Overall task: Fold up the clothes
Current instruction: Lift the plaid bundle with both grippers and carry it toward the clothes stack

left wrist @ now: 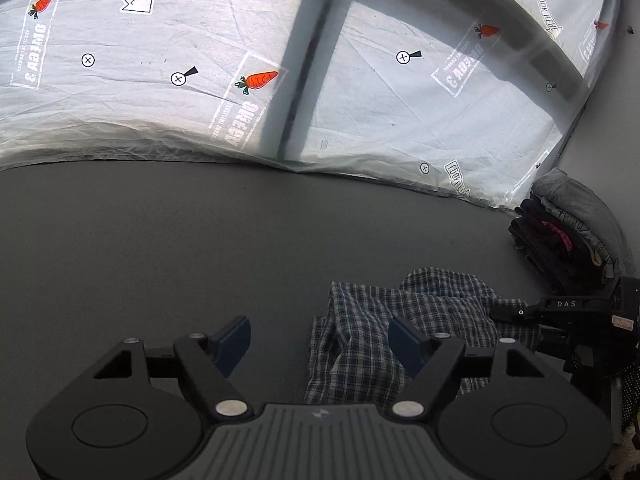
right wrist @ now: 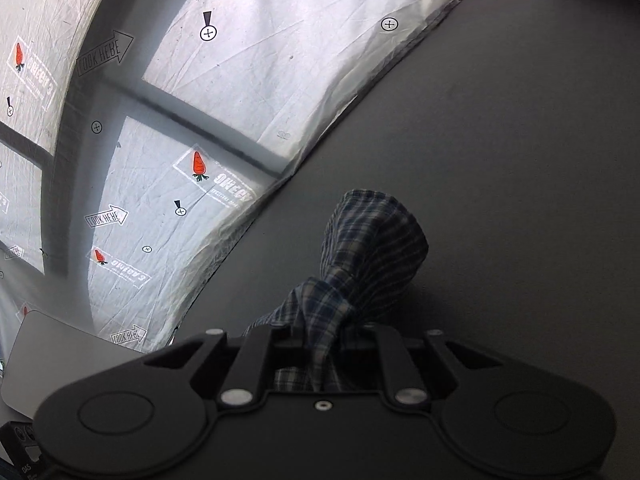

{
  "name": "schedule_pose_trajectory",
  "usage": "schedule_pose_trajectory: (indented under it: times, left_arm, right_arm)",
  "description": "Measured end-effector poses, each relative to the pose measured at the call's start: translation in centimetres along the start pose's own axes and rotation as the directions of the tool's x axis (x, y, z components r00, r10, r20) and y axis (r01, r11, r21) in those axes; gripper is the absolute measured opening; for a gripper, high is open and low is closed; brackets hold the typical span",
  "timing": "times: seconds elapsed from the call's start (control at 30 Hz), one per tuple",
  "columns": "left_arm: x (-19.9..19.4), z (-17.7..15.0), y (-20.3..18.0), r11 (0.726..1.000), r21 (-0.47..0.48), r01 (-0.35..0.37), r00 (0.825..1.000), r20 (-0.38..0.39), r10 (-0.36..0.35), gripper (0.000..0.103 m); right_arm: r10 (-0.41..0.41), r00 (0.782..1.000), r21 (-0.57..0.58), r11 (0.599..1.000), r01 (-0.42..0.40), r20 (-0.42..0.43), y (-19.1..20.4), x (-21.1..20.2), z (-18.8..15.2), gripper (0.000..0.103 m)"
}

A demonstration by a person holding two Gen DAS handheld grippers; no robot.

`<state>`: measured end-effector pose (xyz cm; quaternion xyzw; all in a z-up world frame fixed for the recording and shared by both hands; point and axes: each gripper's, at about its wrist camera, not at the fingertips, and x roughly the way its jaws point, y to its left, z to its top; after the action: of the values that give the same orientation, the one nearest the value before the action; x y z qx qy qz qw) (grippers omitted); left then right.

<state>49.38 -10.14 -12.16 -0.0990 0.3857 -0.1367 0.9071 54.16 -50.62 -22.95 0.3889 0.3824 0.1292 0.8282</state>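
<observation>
A blue and white checked garment (left wrist: 384,332) lies crumpled on the dark grey table (left wrist: 160,240), right of centre in the left wrist view. My left gripper (left wrist: 320,344) stands open over its left edge; the blue pads (left wrist: 234,340) are apart and the cloth lies loose between and behind them. In the right wrist view my right gripper (right wrist: 324,344) is shut on a bunched part of the same checked garment (right wrist: 372,248), which rises ahead of the fingers. The other gripper's black body (left wrist: 560,312) shows at the right edge of the left wrist view.
A stack of folded dark and grey clothes (left wrist: 572,236) sits at the table's far right. White plastic sheeting (left wrist: 180,80) printed with carrots and arrows covers the floor beyond the table edge. A flat grey panel (right wrist: 60,360) lies at lower left in the right wrist view.
</observation>
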Motion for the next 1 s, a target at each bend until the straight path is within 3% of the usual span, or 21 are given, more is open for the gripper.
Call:
schedule_pose_trajectory:
  times: [0.13,0.2,0.33,0.5,0.67,0.7,0.8,0.83,0.87,0.9,1.0]
  left_arm:
    - [4.9,0.1,2.5,0.991,-0.082,0.106,0.989,-0.091,-0.113,0.078]
    - [7.8,0.6,3.3,0.98,-0.112,0.165,0.975,-0.133,-0.179,0.078]
    - [11.9,1.3,4.2,0.948,-0.14,0.286,0.933,-0.185,-0.309,0.083]
    - [15.2,1.3,4.3,0.924,-0.137,0.358,0.895,-0.231,-0.381,0.085]
    - [16.0,1.3,3.8,0.9,-0.139,0.412,0.865,-0.249,-0.435,0.087]
    - [16.1,1.3,3.6,0.897,-0.143,0.419,0.859,-0.258,-0.442,0.085]
    - [16.6,1.1,3.3,0.877,-0.205,0.435,0.828,-0.291,-0.479,0.06]
    - [16.6,0.8,3.2,0.875,-0.225,0.428,0.83,-0.287,-0.479,0.052]
    - [16.3,0.5,3.1,0.877,-0.233,0.42,0.836,-0.277,-0.474,0.046]
    - [16.0,0.3,2.9,0.881,-0.238,0.41,0.845,-0.265,-0.465,0.034]
    - [13.7,0.3,2.0,0.893,-0.229,0.387,0.878,-0.205,-0.432,0.018]
  right_arm:
    - [-0.049,0.998,0.059,0.997,0.046,0.042,-0.4,0.4,-0.6,0.027]
    - [-0.084,0.995,0.066,0.995,0.08,0.056,-0.4,0.5,-0.8,0.039]
    - [-0.121,0.99,0.135,0.985,0.111,0.071,-0.8,0.7,-1.1,0.043]
    - [-0.126,0.99,0.188,0.976,0.111,0.07,-1.1,1.6,-1.6,0.048]
    - [-0.137,0.988,0.221,0.968,0.118,0.07,-1.2,2.1,-1.7,0.049]
    - [-0.139,0.988,0.221,0.968,0.121,0.066,-1.1,2.2,-1.7,0.049]
    - [-0.117,0.992,0.246,0.964,0.105,0.035,-1.3,2.3,-1.8,0.043]
    - [-0.107,0.994,0.259,0.961,0.099,0.019,-1.3,2.5,-1.8,0.041]
    - [-0.117,0.993,0.256,0.96,0.11,0.01,-1.2,2.5,-1.8,0.029]
    - [-0.131,0.991,0.25,0.96,0.126,0.003,-1.1,2.6,-1.9,0.021]
    - [-0.148,0.989,0.181,0.973,0.142,0.019,0.4,2.1,-2.1,0.015]
